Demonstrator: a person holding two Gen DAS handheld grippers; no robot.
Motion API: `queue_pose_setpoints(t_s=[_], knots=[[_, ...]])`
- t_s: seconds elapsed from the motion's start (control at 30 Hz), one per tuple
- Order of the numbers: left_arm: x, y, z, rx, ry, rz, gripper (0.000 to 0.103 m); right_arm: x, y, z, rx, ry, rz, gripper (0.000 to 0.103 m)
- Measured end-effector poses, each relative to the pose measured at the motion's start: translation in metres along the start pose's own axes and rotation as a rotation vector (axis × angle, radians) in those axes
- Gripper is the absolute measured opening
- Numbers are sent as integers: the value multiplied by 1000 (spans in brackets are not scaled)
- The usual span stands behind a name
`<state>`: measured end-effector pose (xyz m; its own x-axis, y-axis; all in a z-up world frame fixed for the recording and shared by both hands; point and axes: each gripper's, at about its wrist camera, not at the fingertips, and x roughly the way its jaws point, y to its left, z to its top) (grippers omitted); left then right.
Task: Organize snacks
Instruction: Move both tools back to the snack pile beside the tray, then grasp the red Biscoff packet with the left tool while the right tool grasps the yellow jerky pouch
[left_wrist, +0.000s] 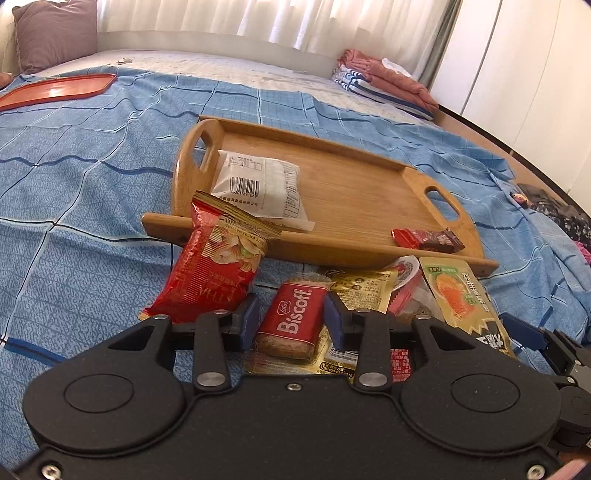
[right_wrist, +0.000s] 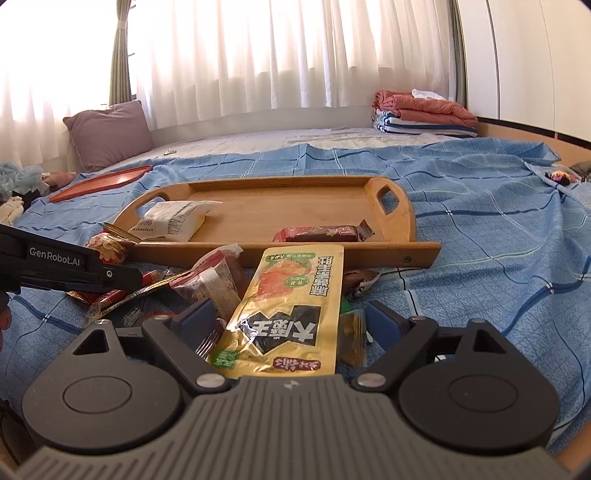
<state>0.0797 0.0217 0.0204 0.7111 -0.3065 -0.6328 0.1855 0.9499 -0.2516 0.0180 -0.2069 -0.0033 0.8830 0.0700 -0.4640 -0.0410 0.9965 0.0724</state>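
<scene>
bare tray (left_wrist: 351, 192) middle (snack heap (left_wrist: 369, 291) before)

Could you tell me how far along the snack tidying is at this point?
Early stage. Two snacks already lie in the wooden tray: a white packet and a dark red bar. The left hand-held gripper straddles the Biscoff biscuit; whether it grips is unclear. The right hand-held gripper is open around the yellow pouch. The red nut bag and other wrappers remain on the bedsheet.
</scene>
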Motion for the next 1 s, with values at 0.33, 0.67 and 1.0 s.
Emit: queue_pose_setpoints(t_s=[0.33,0.67,1.0], knots=[[2,6,-1,-56,33,-54,39,5,11,0,-45,-7,0,93],[-15,-15,-12,23,-2,-16,33,-2,5,2,-26,-16,-11,93],[-24,-29,-22,88,-25,30,33,-9,-17,8,72,12,-89,93]])
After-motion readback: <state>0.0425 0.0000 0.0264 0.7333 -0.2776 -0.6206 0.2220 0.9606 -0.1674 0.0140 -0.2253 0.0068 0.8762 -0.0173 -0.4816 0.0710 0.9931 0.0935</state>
